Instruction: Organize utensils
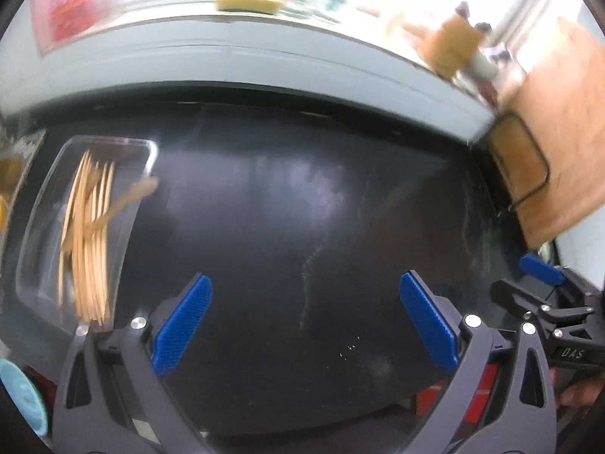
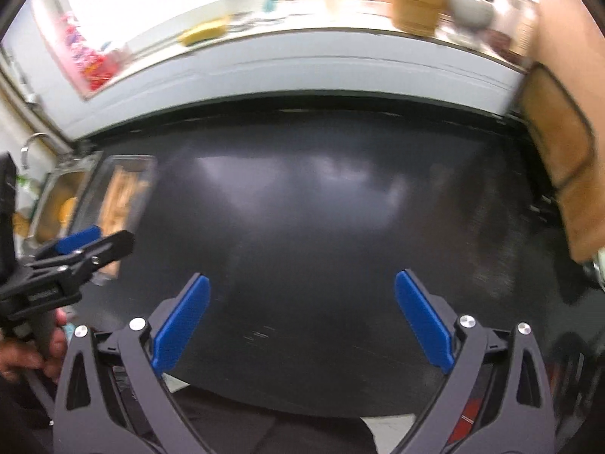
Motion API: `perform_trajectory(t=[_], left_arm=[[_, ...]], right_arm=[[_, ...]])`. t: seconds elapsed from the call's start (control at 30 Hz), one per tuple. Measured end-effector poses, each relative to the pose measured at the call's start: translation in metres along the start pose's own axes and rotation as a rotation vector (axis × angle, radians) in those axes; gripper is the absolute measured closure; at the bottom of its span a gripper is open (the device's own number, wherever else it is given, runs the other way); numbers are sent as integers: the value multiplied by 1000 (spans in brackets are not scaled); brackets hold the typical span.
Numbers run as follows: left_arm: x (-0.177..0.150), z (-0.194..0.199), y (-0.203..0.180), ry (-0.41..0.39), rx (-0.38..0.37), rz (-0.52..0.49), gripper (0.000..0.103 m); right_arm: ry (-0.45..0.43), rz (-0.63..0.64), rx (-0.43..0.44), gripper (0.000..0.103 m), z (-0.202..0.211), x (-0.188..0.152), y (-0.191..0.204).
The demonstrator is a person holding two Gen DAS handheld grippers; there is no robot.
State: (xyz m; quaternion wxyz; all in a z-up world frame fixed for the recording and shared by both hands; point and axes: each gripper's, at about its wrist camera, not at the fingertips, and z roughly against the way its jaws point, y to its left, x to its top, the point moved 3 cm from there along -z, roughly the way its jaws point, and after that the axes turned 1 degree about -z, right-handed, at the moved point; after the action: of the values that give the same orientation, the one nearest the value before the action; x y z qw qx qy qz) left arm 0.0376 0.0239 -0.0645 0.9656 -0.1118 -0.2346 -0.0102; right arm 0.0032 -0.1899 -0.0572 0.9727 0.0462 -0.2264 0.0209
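Dark surface (image 1: 302,208) bare under both hand-held grippers, jaws apart, nothing held. Wooden utensils (image 1: 89,234) in clear tray (image 1: 34,249) lie far-left, long axis pointing away; left hand-held gripper (image 1: 306,321) nearer than right hand-held gripper (image 2: 302,321).

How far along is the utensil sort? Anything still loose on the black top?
Looks mostly done: the wooden utensils are bundled in the clear tray, though one spoon lies crooked across the rim. Nothing is in hand: the left gripper and right gripper are both open and empty. The black surface shows no loose utensils, so straightening that spoon may be all that's left.
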Motion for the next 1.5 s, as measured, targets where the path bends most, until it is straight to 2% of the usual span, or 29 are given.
perform_trajectory(t=[0.23,0.3,0.93,1.5], left_arm=[[-10,-8,-33,31,60,-59,6],[-11,-7,-35,33,52,-60,6],[-12,-2,-28,36,76,-56,6],[-9,-3,-27,38,76,-66,6]], right_arm=[[24,-74,-32,8,3,-15,-41],[18,-76,-32,8,6,-18,-45],[-2,-69,-29,8,9,-11,-30],[0,-75,-33,8,9,-9,-32]])
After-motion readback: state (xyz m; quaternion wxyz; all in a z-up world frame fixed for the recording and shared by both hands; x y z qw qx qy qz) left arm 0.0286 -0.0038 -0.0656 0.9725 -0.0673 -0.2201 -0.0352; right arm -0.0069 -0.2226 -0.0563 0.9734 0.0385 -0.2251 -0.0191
